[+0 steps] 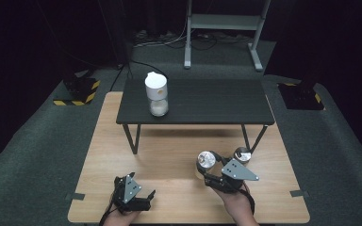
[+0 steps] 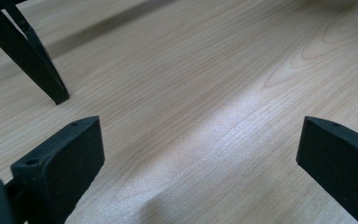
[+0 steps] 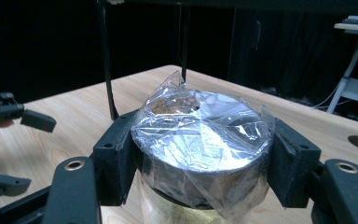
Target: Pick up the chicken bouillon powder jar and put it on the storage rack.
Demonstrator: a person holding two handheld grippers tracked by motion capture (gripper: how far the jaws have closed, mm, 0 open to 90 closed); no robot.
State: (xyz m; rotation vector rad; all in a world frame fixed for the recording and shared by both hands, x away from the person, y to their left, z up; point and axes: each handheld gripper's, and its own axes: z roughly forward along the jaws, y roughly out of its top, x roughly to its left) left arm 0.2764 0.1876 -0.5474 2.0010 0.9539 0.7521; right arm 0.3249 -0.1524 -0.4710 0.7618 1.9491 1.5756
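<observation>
A glass jar point(image 1: 205, 159) with a silver lid under crinkled plastic wrap point(image 3: 200, 135) stands on the wooden table point(image 1: 169, 165) at the front right. My right gripper point(image 3: 203, 156) is shut on it, its black pads point(image 3: 116, 154) pressed against both sides of the lid. A second silver-lidded jar point(image 1: 242, 154) stands just to its right. At the front left my left gripper point(image 1: 135, 188) rests low over the wood, open, with bare table between its jaws point(image 2: 200, 149). The left gripper's fingers point(image 3: 37, 120) also show at the left edge of the right gripper view.
A low black table point(image 1: 202, 101) stands on the far half of the wooden table, its leg point(image 2: 32, 60) close ahead of my left gripper. On it, at the left, stands a white-lidded jar point(image 1: 156, 94). Grey carpet and a metal frame point(image 1: 226, 28) lie beyond.
</observation>
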